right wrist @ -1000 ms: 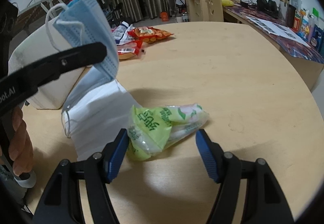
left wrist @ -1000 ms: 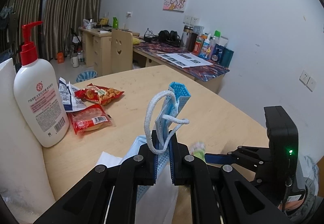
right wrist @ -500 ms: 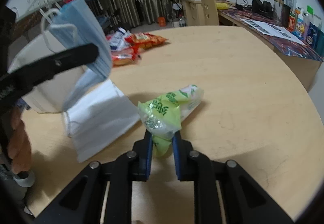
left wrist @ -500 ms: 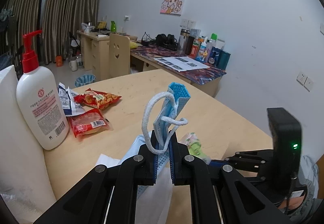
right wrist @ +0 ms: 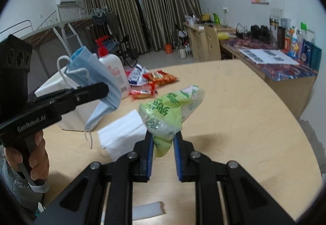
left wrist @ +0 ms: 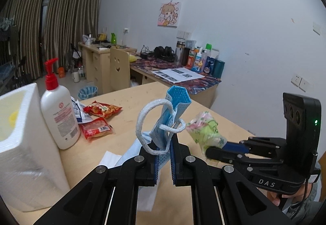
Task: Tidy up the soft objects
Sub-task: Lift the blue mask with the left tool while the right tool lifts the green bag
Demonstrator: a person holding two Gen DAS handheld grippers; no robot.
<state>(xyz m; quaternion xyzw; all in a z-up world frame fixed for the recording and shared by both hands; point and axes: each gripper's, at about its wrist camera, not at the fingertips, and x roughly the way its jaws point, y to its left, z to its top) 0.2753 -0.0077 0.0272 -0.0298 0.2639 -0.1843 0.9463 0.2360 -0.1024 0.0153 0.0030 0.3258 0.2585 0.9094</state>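
Note:
My left gripper (left wrist: 164, 149) is shut on a folded blue face mask (left wrist: 171, 107), which stands up above the jaws with its white ear loops hanging free. In the right wrist view that mask (right wrist: 95, 74) hangs from the left gripper (right wrist: 101, 90) above the table. My right gripper (right wrist: 163, 143) is shut on the lower end of a green plastic packet (right wrist: 169, 109) and holds it clear of the wooden table (right wrist: 234, 123). The same packet (left wrist: 205, 129) shows beside the mask in the left wrist view. A white mask (right wrist: 122, 133) lies flat on the table below.
A white pump bottle with a red top (left wrist: 59, 115) stands next to a white foam box (left wrist: 20, 143) at the left. Red snack packets (left wrist: 97, 127) lie behind it. The table's round edge (right wrist: 301, 123) runs at the right, with a cluttered desk (right wrist: 275, 62) beyond.
The right gripper closed on the green packet and lifted it off the table. The left gripper rose with the blue mask still in it.

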